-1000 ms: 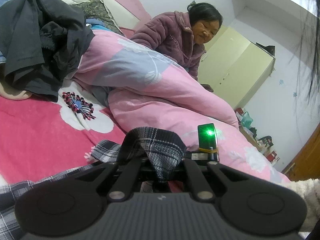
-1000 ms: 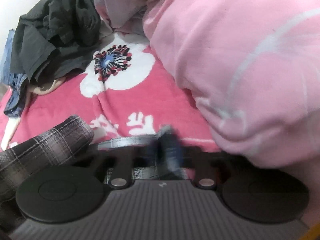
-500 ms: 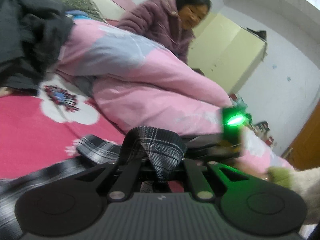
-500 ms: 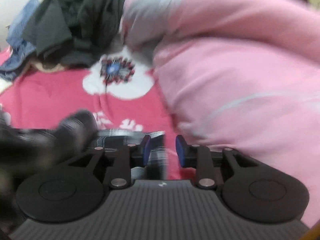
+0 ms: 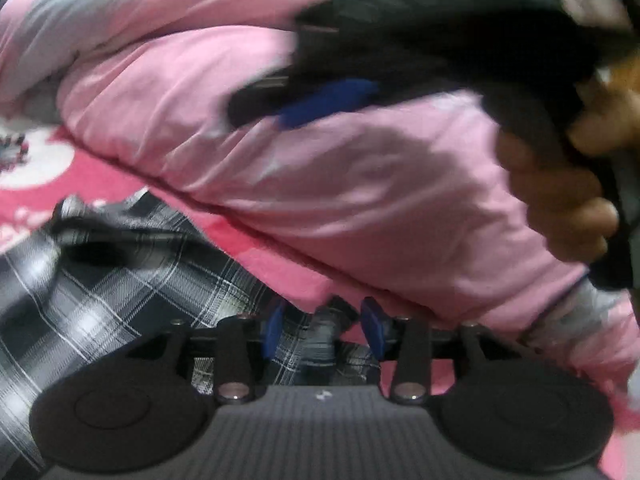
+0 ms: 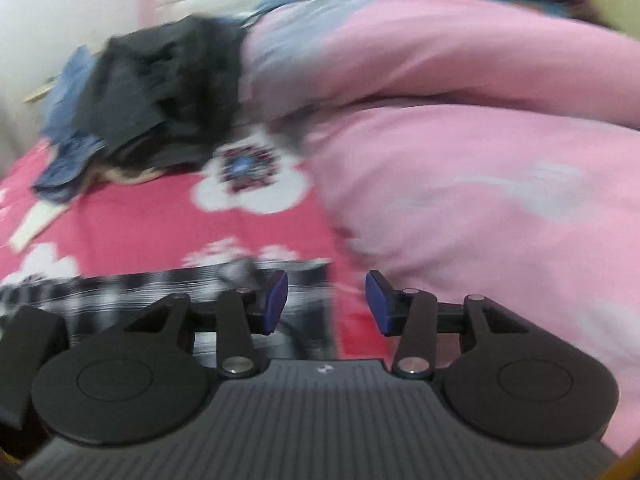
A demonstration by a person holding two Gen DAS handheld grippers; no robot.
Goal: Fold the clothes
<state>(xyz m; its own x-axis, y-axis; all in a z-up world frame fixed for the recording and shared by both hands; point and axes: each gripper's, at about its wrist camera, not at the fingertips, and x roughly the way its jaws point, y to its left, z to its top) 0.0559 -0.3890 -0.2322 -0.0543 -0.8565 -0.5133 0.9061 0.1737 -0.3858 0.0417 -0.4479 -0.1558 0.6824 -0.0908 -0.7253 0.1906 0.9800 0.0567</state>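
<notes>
Bed w/ a hot-pink sheet, white flower prints on it, fills both views; a big pale-pink quilt is heaped along its far side and takes up most of the right half of each frame. Both pics are motion-blurred. Plaid cloth, black/white/grey check, lies rumpled on the sheet in the lower left of the left wrist view, running under and just past the left gripper. That gripper's jaws are opening: blue pads stand apart, and a bunched bit of the plaid sits in the gap betw. them, but neither pad looks pressed on it. In the right wrist view the same plaid shows as a flat blurred band on the sheet, just ahead of the right gripper, reaching from the left edge to abt the middle of the gap. Right jaws are opening too, pads spread w/ a clear gap; plaid and pink sheet show through the gap, nothing pinched. From the left wrist cam the right gripper is also seen up top, a dark blurred body w/ one blue pad over the quilt, held by a hand at the right edge. Far left on the bed: a dark clothes pile w/ denim under its left side, well apart from the plaid. White wall behind it.
</notes>
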